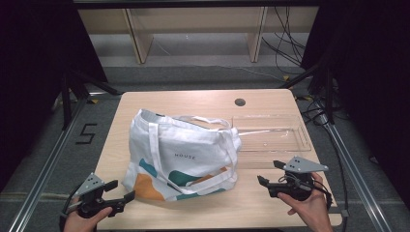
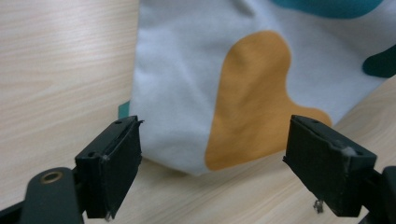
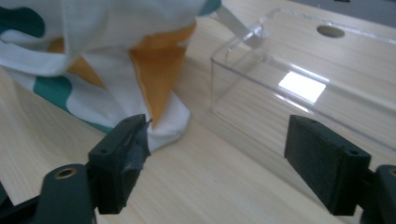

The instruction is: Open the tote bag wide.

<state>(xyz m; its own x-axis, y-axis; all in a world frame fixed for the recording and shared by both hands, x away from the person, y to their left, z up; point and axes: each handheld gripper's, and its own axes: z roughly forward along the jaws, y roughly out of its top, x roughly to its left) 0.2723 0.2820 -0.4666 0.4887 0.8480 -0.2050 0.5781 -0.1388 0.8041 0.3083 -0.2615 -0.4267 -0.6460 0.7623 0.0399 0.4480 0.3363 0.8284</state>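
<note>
Listing the scene from the near edge outward, two sets of tongs were recorded first. The left tongs [image 1: 115, 192] were held low at the near left of the worktop [image 1: 270, 203], jaws spread and nothing pinched; in the left gripper view the bag's near left bottom corner was seen just ahead of the gap, not yet between the pads. The right tongs [image 1: 270, 173] were held at the near right, jaws likewise spread wide and empty, pointed towards the bag's right side; in the right gripper view the bag's right bottom corner was seen just beyond the left pad, apart from it.

Next, the tote bag [image 1: 183, 159] was noted: white cloth with orange and teal patches, lying slumped on its side at the middle of the worktop, its mouth and straps [image 1: 203, 121] turned towards the far side.

Beyond and to the right, a clear plastic tray [image 1: 270, 133] was recorded, lying beside the bag's upper right, with one strap trailing against its near corner.

Handling note, given as judgement: the step in hand was taken to be a two-handed grasp of the bag's bottom corners. It was judged best that each corner be taken well inside the pads, both layers of cloth together, and that both sets of tongs be closed evenly before any lift, so that the cloth would not slip. The strap by the tray was judged liable to drag on it.
</note>
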